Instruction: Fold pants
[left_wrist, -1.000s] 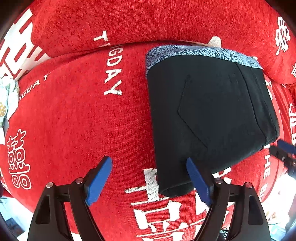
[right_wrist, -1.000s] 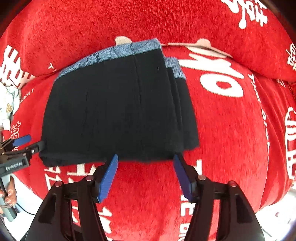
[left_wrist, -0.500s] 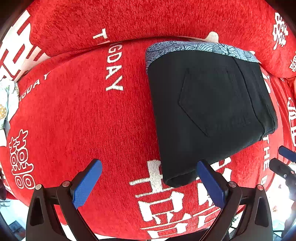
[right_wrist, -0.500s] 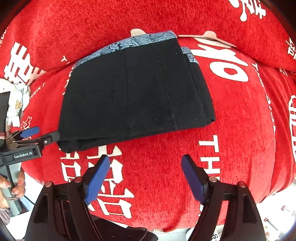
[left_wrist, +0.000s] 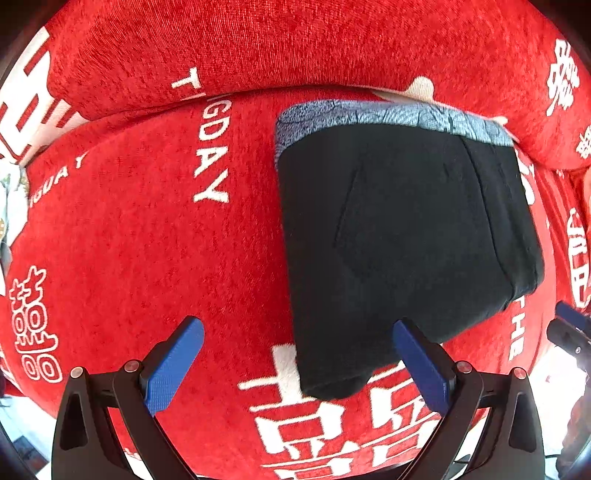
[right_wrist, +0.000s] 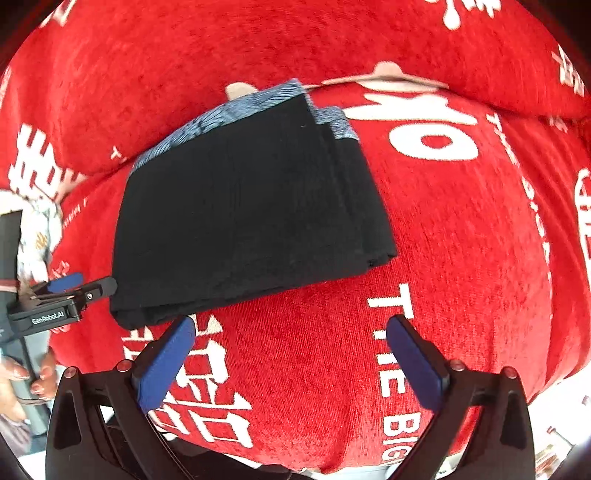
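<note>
The black pants (left_wrist: 402, 240) lie folded into a thick rectangle on the red cushion, with a blue-grey patterned waistband (left_wrist: 388, 116) at the far edge. They also show in the right wrist view (right_wrist: 243, 218). My left gripper (left_wrist: 295, 362) is open and empty, with its right finger over the near corner of the fold. My right gripper (right_wrist: 291, 358) is open and empty, just short of the near edge. The left gripper shows at the left edge of the right wrist view (right_wrist: 62, 295).
The red sofa seat (left_wrist: 129, 240) with white lettering extends left of the pants. A red back cushion (right_wrist: 258, 40) rises behind. A floral cloth (right_wrist: 37, 229) lies at the far left. The seat's front edge runs just below both grippers.
Both grippers pulled back from the pants a second ago. The left gripper has since come a little closer again. The pants have stayed folded in place.
</note>
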